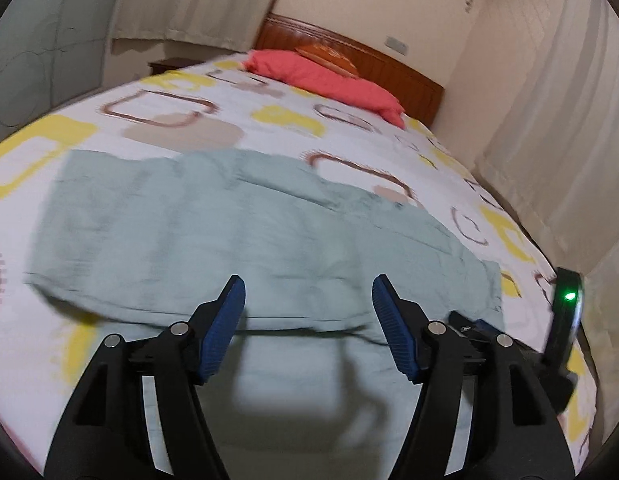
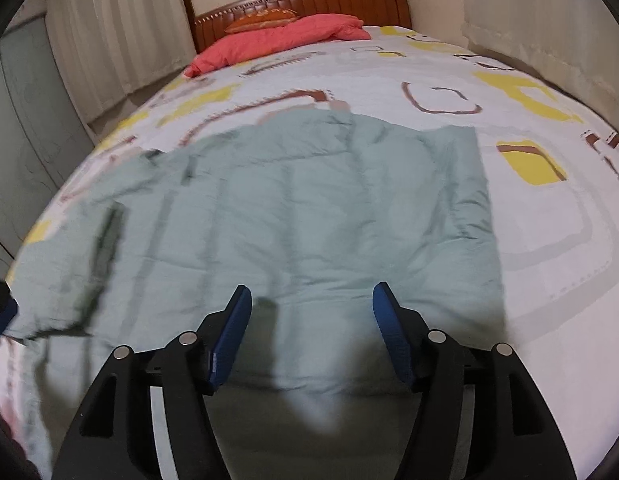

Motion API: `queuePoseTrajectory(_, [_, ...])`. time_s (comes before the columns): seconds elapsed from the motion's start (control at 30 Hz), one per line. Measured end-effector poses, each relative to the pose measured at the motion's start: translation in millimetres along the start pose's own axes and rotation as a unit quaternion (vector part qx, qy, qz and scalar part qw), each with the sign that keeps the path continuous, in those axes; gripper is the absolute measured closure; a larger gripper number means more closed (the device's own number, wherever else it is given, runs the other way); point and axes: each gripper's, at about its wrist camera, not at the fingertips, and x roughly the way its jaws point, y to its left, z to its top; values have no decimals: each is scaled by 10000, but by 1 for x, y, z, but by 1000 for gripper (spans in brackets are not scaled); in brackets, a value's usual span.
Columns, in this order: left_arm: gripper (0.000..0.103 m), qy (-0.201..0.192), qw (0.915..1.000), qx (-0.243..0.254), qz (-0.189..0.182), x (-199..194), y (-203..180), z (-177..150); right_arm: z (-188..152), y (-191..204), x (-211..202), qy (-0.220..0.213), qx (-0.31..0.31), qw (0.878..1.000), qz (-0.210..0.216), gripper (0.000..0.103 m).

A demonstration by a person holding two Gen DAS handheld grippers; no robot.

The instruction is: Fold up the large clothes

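A large pale green garment (image 1: 213, 232) lies spread across the near part of the bed; it also shows in the right wrist view (image 2: 309, 208), with a dark strip along its left side. My left gripper (image 1: 308, 292) is open and empty, hovering just above the garment's near edge. My right gripper (image 2: 311, 300) is open and empty too, above the garment's near edge. The other gripper's black body with a green light (image 1: 565, 312) shows at the right of the left wrist view.
The bed has a white sheet (image 2: 529, 240) patterned with yellow and brown squares. A red pillow (image 1: 329, 80) and a wooden headboard (image 2: 309, 0) are at the far end. Curtains (image 1: 549, 100) hang along the wall beside the bed.
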Motion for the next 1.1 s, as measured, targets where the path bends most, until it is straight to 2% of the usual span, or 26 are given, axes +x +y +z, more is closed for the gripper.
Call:
queuePoseTrajectory(0.2, [36,-137,9958,-428,794,-19,79,9,7,65,-9,8,-240,9977,641,40])
queuePoseTrajectory(0.3, [36,-202,9922,-651,1045,-25,112,13,7,95,-1,56,-389,9960,805,40])
queuePoseTrajectory(0.43, [36,-215,9890,-709,1278,-28,137,18,4,125,20,307,-383,9927,1102,40])
queuePoseTrajectory(0.47, [36,-224,9886,-730,1298,-29,142,19,3,131,25,381,-395,9914,1189,45])
queuePoseTrajectory(0.5, [36,-230,9884,-745,1301,-30,145,19,2,135,27,411,-434,9906,1231,62])
queuePoseTrajectory(0.6, [36,-247,9882,-762,1304,-31,150,20,1,146,26,424,-629,9895,1227,87])
queuePoseTrajectory(0.67, [36,-265,9883,-761,1293,-33,151,21,3,143,18,301,-641,9901,1215,92])
queuePoseTrajectory(0.87, [36,-363,9893,-830,1145,-38,144,23,13,101,-13,-156,-510,9948,867,95])
queuePoseTrajectory(1.1, [35,-284,9928,-625,985,-29,120,25,25,35,-36,-464,-454,9978,144,96])
